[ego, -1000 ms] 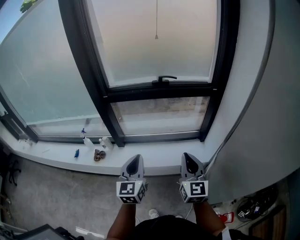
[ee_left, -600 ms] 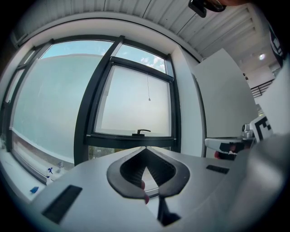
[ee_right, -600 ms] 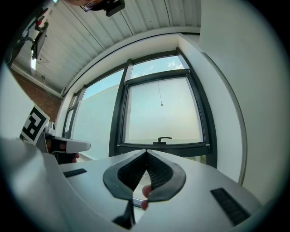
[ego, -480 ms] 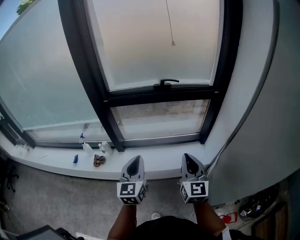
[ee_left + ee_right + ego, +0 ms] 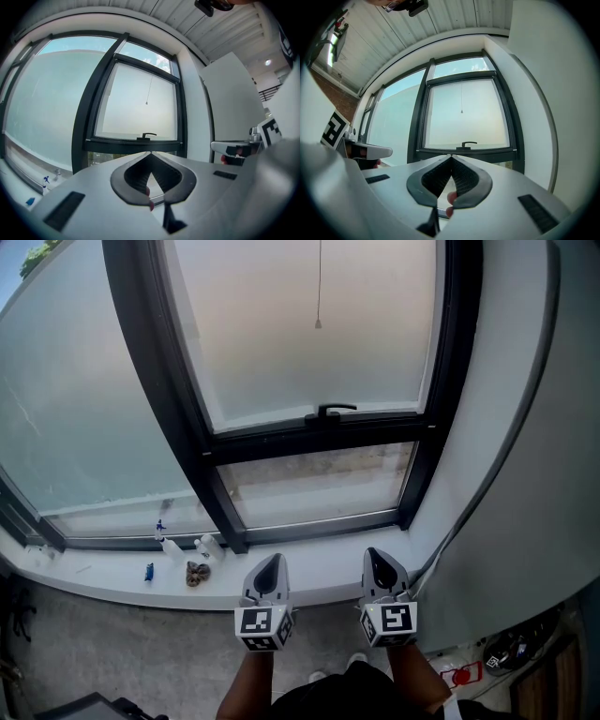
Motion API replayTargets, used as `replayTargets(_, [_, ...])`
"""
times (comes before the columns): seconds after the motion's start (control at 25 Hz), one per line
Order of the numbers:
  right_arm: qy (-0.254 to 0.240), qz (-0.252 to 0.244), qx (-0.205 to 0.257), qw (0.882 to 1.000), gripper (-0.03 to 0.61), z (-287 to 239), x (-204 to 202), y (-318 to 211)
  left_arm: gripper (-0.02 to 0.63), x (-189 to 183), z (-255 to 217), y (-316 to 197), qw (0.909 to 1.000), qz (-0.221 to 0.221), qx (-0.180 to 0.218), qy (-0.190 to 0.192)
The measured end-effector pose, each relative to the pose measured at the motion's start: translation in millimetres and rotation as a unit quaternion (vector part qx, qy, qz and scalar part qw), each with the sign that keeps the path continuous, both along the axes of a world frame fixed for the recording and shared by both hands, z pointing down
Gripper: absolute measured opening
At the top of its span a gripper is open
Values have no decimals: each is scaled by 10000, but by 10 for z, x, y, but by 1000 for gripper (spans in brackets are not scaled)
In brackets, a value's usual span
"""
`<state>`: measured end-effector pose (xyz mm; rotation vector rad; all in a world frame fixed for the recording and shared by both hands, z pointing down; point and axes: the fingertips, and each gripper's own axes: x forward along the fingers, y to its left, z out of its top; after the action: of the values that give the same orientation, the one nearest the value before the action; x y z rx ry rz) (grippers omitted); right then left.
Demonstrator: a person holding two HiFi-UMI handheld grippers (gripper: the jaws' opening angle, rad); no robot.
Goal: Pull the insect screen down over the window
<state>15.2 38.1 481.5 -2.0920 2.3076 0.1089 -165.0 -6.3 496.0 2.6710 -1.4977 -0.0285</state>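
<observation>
A black-framed window (image 5: 309, 427) fills the wall ahead. A thin pull cord with a small weight (image 5: 318, 324) hangs in front of its upper pane; the cord's weight (image 5: 146, 103) shows in the left gripper view too, and the same weight (image 5: 461, 111) in the right gripper view. A black handle (image 5: 328, 411) sits on the crossbar. My left gripper (image 5: 272, 561) and right gripper (image 5: 375, 555) are held level side by side, short of the sill, both shut and empty. The left jaws (image 5: 150, 153) and the right jaws (image 5: 451, 156) each meet at a point. No screen is visible over the glass.
The white windowsill (image 5: 319, 563) carries spray bottles (image 5: 172, 545), a small brown object (image 5: 195, 573) and a blue item (image 5: 148, 571) at the left. A white wall (image 5: 525, 474) stands to the right. Red and dark clutter (image 5: 466, 674) lies on the floor at lower right.
The window and sill have drawn a little nearer as both grippers moved forward together. The cord's weight has swung right and back. Both jaws stayed shut.
</observation>
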Motion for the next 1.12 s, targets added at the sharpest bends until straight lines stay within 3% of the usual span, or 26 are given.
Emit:
replayTargets(0.44, [-67, -164, -85, 9998, 2, 47, 120, -648, 2, 95, 66, -582, 9997, -192, -112, -58])
replayTargets(1.12, [-162, -455, -59, 9988, 2, -37, 652, -1877, 2, 618, -64, -1717, 9988, -470, -38, -123])
